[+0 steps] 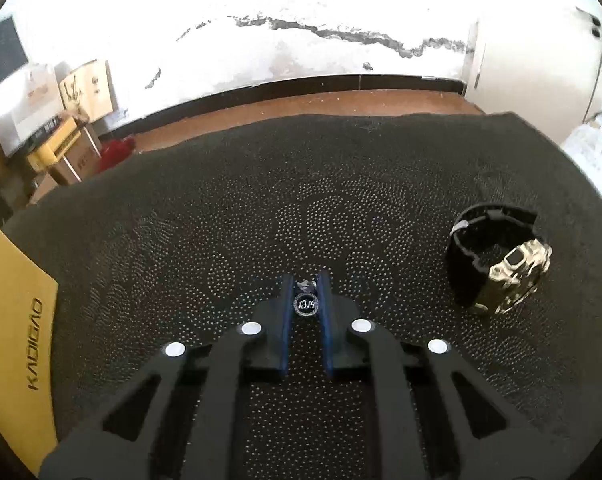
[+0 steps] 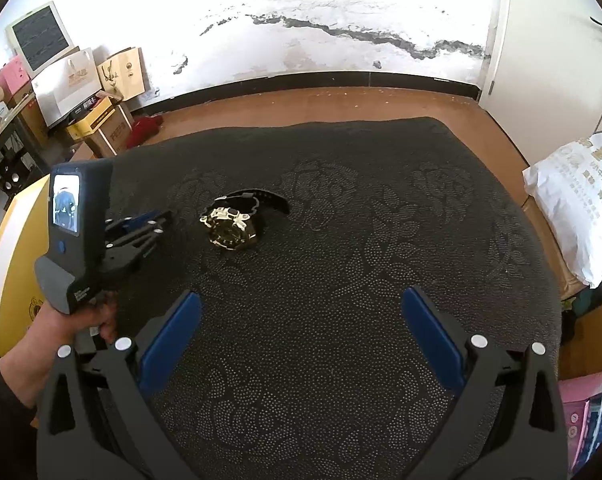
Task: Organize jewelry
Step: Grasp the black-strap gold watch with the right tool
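Two blue pads of the left gripper [image 1: 305, 280] pinch a small ring [image 1: 305, 305] (marked 1314) on the dark mat [image 1: 261, 200]; the right gripper [image 2: 301, 300] hangs wide open, the gold watch [image 2: 231, 226] lying nearby.

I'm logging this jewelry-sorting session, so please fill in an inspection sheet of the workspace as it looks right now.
Surface: black dotted mat with a flower pattern, spread over a brown top.
Job's things: small round charm marked 1314, between the left fingers; gold-faced watch with a black strap, lying on the mat; yellow box at the mat's left edge.
Clutter: nothing seen on the mat.
Grippers: left gripper shut on the charm; right gripper open, nothing between its fingers.
Cables: nothing seen.
Surroundings: peeling white wall, cartons and bags at left, white printed sack at right.
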A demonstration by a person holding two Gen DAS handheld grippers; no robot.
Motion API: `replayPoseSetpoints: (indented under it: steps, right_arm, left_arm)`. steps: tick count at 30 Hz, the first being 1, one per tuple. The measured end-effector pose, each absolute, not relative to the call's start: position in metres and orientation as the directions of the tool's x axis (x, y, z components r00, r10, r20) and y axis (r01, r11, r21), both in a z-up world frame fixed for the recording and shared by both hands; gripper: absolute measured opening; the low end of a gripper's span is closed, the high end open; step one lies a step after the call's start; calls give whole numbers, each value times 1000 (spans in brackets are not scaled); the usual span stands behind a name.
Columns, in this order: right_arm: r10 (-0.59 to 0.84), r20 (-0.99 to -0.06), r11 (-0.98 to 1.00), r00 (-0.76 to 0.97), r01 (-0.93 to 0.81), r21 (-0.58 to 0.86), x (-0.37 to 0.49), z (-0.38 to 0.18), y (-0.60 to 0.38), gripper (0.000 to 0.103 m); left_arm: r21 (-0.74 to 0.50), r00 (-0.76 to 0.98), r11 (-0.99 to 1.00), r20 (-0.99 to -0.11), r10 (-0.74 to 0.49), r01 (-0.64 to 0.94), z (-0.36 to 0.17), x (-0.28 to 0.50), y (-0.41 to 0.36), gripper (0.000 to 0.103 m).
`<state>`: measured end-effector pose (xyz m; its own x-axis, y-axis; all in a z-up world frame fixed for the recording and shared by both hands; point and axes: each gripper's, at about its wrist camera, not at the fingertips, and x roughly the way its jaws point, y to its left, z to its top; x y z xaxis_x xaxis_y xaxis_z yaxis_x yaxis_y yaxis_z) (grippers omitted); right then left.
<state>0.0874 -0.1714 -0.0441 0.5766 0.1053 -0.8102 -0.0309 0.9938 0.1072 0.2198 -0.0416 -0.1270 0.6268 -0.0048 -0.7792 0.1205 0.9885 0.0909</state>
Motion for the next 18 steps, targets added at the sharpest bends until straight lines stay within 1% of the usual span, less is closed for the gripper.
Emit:
replayPoseSetpoints:
  steps: [5, 11, 15, 18]
  right_arm:
    - [100, -810, 994, 578, -27, 104, 88, -45, -174, 97]
    - [114, -827, 993, 551, -52, 102, 94, -56, -166, 97]
    - [152, -843, 988, 516, -91, 122, 105, -67, -152, 97]
    - [133, -859, 989, 495, -120, 84, 118, -83, -134, 97]
  left_arm:
    - [84, 624, 991, -781, 3, 100, -120, 211, -36, 12]
    - [105, 663, 990, -748, 13, 99, -77, 188, -30, 12]
    - [58, 658, 995, -753, -12, 83, -42, 165, -17, 12]
    - [6, 633, 998, -774, -34, 62, -22, 147, -1, 12]
